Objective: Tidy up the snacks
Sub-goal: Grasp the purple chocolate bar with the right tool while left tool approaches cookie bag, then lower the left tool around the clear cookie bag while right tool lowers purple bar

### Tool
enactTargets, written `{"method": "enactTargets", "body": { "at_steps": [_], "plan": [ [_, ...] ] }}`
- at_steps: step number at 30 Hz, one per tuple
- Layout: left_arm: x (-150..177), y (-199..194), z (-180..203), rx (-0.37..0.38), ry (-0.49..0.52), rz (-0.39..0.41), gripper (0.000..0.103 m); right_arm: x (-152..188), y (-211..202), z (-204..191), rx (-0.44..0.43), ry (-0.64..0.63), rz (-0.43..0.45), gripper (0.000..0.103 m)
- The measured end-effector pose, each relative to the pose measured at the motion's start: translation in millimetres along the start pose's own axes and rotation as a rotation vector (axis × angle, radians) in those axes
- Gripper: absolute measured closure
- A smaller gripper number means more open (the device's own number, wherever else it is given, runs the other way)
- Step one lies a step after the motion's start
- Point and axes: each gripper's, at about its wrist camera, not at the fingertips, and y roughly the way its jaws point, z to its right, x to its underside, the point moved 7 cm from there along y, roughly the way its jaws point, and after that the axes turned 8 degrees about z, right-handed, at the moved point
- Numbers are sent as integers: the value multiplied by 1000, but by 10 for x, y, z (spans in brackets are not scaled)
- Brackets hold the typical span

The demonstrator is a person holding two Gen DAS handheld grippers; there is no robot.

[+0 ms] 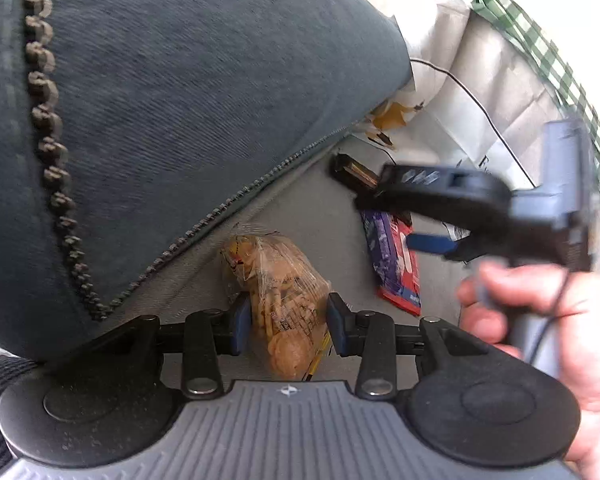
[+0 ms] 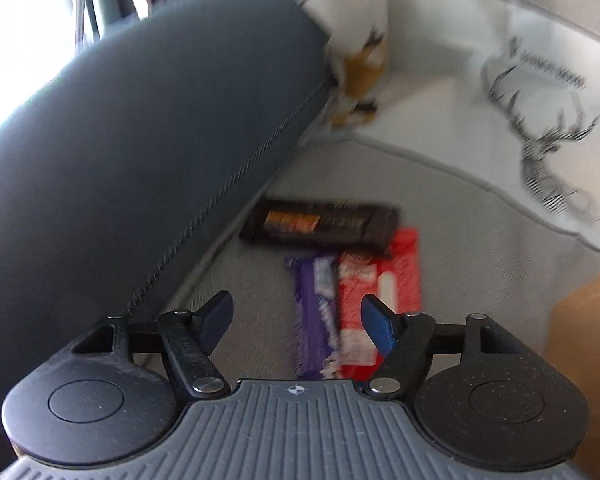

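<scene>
at the bottom centre of the left wrist view, the left gripper (image 1: 287, 318) is clenching a clear bag of orange-yellow crisps (image 1: 278, 292), its blue pads pressing into the bag's sides, most likely so the slippery film does not slide out while it is being carried over the grey sofa seat (image 1: 316, 208). the dark blue cushion (image 1: 172, 100) is filling the upper left of that frame, so the snacks are sitting in the narrow strip of seat beside it.

in the lower middle of the right wrist view, the right gripper (image 2: 297, 322) is hanging released, jaws wide apart, with nothing between them. it is hovering over a purple bar (image 2: 312, 312) and a red packet (image 2: 380, 300) lying side by side and touching, with a black bar (image 2: 320, 222) lying crosswise at their far ends. the wide spread looks chosen to straddle a wrapper flat on the fabric; the purple one seems the likelier target. a white deer-print cushion (image 2: 520, 100) is occupying the upper right.
</scene>
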Motion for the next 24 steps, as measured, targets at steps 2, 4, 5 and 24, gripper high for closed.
{"method": "enactTargets", "body": {
  "at_steps": [2, 4, 5, 24],
  "plan": [
    [-6, -5, -22, 0, -12, -3, 59, 65, 95, -61, 0, -27, -20, 34],
    [-2, 1, -25, -3, -13, -7, 59, 115, 133, -119, 16, -85, -20, 67],
    [1, 3, -22, -4, -11, -8, 59, 153, 148, -142, 24, -112, -35, 80],
    [-162, 41, 262, 43, 179, -71, 59, 856, -1660, 1, 86, -57, 175, 87]
  ]
}}
